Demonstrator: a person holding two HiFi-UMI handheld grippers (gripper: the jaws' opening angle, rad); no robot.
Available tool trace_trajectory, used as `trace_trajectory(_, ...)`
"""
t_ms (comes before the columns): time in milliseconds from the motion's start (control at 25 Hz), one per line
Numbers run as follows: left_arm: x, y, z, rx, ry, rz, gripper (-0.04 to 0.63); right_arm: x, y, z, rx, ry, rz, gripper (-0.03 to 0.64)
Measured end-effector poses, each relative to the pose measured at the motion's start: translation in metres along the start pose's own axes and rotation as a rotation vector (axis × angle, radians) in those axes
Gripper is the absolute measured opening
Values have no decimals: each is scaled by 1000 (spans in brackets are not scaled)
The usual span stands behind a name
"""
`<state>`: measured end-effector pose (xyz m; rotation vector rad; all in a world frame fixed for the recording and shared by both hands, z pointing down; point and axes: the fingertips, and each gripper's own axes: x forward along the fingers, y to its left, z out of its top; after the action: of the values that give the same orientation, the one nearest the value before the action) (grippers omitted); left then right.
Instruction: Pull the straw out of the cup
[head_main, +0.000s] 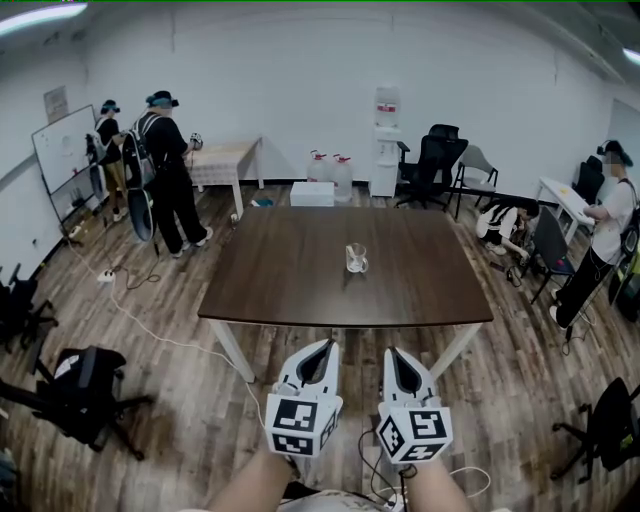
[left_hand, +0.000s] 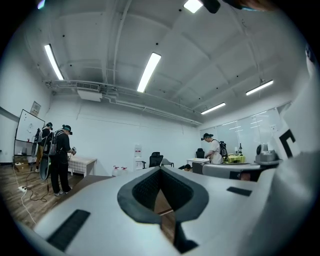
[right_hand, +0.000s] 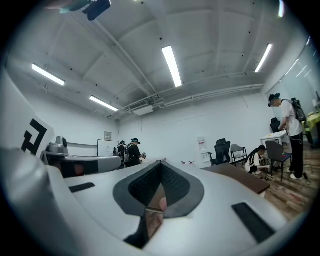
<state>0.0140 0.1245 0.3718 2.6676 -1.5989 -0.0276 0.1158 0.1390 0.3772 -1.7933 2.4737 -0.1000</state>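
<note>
A clear glass cup (head_main: 356, 258) stands near the middle of the dark brown table (head_main: 300, 290); any straw in it is too small to make out. My left gripper (head_main: 328, 344) and right gripper (head_main: 394, 352) hang side by side in front of the table's near edge, well short of the cup. Both point level toward the table. The left gripper (left_hand: 160, 170) has its jaws closed tip to tip with nothing between them. The right gripper (right_hand: 161, 163) is likewise shut and empty. Neither gripper view shows the cup.
Two people (head_main: 165, 170) stand at the back left by a whiteboard (head_main: 65, 150) and a small table (head_main: 225, 160). Another person (head_main: 605, 235) stands at the right. Office chairs (head_main: 435, 160) and a water dispenser (head_main: 386, 140) line the back wall. A black chair (head_main: 85, 395) and a cable (head_main: 150, 330) lie on the floor at the left.
</note>
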Motion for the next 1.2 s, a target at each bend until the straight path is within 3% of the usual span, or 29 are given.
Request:
trace_trajectory(480, 44, -3, -12, -3, 0, 27, 2, 31, -34, -11, 2, 29, 35, 12)
trace_trajectory(880, 118, 43, -27, -48, 0, 1, 2, 110, -57, -28, -11, 51, 5, 12)
trace_trajectory(1200, 196, 105, -35, -58, 23, -14, 2, 204, -73, -42, -5, 63, -15, 12)
